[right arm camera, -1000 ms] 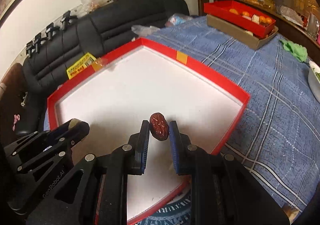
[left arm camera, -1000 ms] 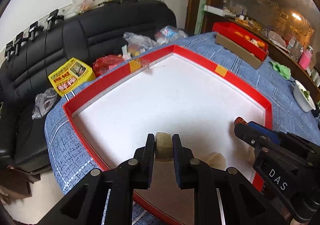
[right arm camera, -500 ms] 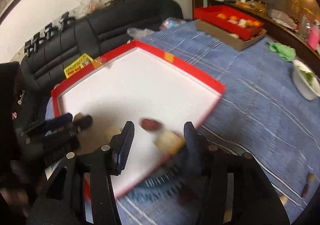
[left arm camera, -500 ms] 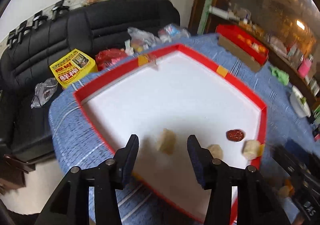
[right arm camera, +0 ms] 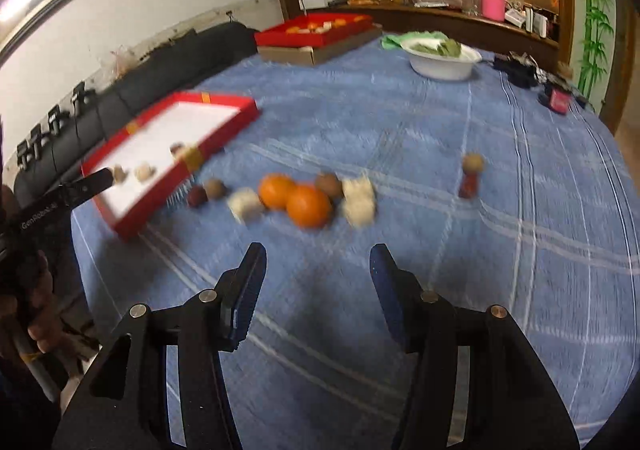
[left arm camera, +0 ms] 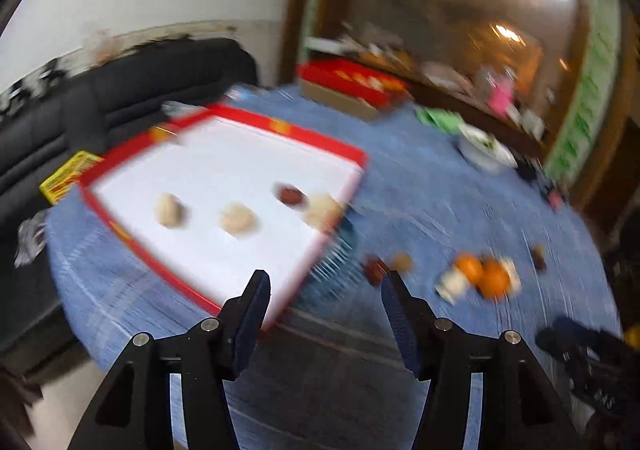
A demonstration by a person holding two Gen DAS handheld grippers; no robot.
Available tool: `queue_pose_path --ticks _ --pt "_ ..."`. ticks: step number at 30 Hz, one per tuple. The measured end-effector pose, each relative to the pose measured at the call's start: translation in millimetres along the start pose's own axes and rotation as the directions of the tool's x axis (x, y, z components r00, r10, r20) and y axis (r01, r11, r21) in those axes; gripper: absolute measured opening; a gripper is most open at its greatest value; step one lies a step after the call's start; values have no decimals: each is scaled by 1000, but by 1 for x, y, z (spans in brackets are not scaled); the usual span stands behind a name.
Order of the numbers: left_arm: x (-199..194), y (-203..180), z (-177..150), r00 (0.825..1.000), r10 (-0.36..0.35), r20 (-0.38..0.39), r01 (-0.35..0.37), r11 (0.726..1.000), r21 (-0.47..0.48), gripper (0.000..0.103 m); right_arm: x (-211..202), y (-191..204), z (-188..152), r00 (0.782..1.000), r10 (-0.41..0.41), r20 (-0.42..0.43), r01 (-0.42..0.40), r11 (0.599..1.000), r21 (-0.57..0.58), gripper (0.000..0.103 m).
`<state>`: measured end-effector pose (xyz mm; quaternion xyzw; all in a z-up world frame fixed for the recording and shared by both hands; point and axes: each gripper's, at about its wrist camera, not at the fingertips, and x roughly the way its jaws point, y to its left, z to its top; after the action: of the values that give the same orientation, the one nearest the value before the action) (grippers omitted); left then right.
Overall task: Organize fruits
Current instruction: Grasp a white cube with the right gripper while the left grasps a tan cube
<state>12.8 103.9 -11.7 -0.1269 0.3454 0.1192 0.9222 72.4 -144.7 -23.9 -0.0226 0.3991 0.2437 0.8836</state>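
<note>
- red tray (right arm camera: 224, 117) sits left on the table (right arm camera: 400, 121), w/ a few pale pieces + one dark fruit in it
- loose pile mid-table, just right of the tray: two oranges (right arm camera: 296, 199), pale chunks (right arm camera: 360, 201), brown nuts
- oranges look firm, round, prob roll-y, so grab across the widest part; pale chunks look crumbly, go gentle
- left tongs (left arm camera: 324, 286) wide open, empty
- right tongs (right arm camera: 318, 260) wide open, nothing held, short of the pile

My left gripper (left arm camera: 324, 290) and right gripper (right arm camera: 316, 270) now hang wide apart, empty; their pale piece (left arm camera: 170, 209) and red date (left arm camera: 291, 195) lie near the tray's (left arm camera: 256, 121) front edge.
</note>
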Motion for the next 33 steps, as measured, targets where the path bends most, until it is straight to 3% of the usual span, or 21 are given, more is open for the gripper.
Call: queue_pose_path --ticks 4,10,15,20,22,25,27,29,31,33 --pt "8 -23 -12 998 -5 -65 9 997 70 56 4 -13 -8 1000 8 -14 -7 999 35 54" --pt "9 -31 -21 995 -2 -100 12 995 103 56 25 -22 15 999 -10 -47 10 1000 1 54" --pt "12 -36 -23 993 -12 -115 25 994 108 56 54 -33 34 992 -29 -121 25 999 -37 52" --pt "22 -52 -16 993 -41 -106 56 988 141 56 69 -21 40 990 -30 -138 18 996 -90 36" --pt "27 -61 -11 993 -58 -105 75 984 162 56 72 -16 39 990 -54 -129 38 992 -119 24" --pt "39 -80 -1 985 -121 -126 143 972 184 56 72 -15 39 991 -43 -125 27 992 -123 23" --pt "50 -92 3 982 -118 -149 149 966 213 56 71 -18 39 992 -29 -121 15 993 -113 23" --pt "57 -99 5 979 -126 -159 161 960 229 52 71 -21 40 993 -14 -116 3 995 -98 23" --pt "68 -104 8 976 -115 -183 157 960 233 33 71 -23 40 994 -7 -111 -2 996 -88 23" --pt "79 -104 8 975 -87 -205 134 964 229 22 70 -26 40 994 4 -105 -12 997 -76 23"
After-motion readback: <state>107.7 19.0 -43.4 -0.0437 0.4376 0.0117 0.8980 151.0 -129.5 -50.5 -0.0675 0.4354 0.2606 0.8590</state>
